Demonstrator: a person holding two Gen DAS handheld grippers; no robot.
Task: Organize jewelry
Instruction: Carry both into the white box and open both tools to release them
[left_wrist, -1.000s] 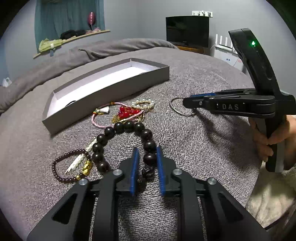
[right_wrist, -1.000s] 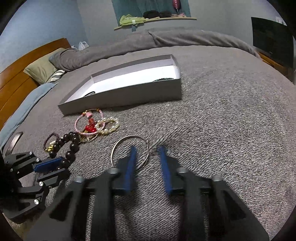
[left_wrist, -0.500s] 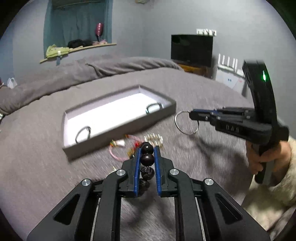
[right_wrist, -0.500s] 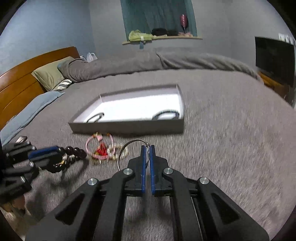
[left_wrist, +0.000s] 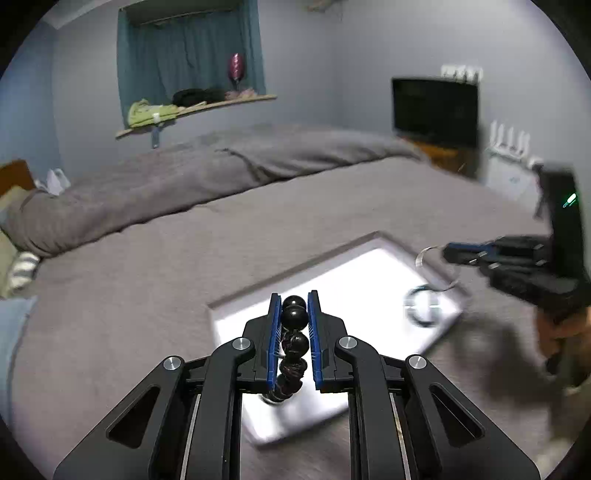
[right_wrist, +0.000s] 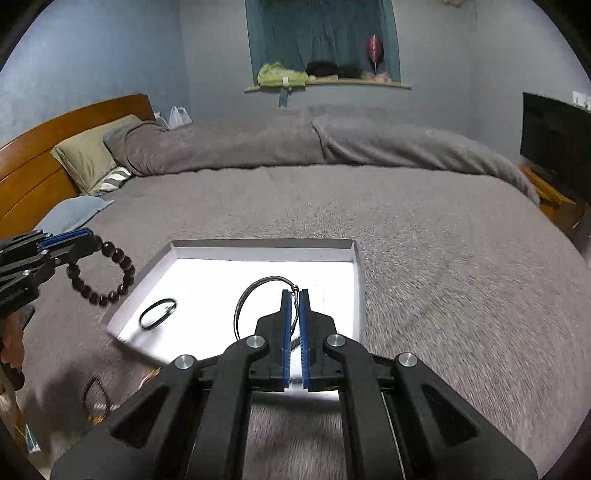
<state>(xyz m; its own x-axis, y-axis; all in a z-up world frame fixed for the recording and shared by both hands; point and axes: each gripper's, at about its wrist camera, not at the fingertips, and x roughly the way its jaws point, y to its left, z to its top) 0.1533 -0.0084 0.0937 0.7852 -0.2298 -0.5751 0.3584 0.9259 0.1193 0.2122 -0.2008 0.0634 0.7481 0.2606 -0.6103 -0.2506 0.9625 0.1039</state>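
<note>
Both tongs are busy here. The left tongs (left_wrist: 292, 312) are clamped on the dark bead bracelet (right_wrist: 110, 273), which dangles in the air over the near-left corner of the box (right_wrist: 258, 245), not touching anything. The right tongs (right_wrist: 294, 306) are squeezed together on the thin silver bangle (right_wrist: 255, 286), holding it above the box's white floor near the right wall. A black ring bracelet (right_wrist: 158, 314) lies flat inside the box toward its left side. The box itself sits on the grey bed (right_wrist: 443, 240), roughly mid-mattress. A few more bracelets (right_wrist: 96, 400) lie on the blanket by the box's near-left corner, too blurry to sort out.
</note>
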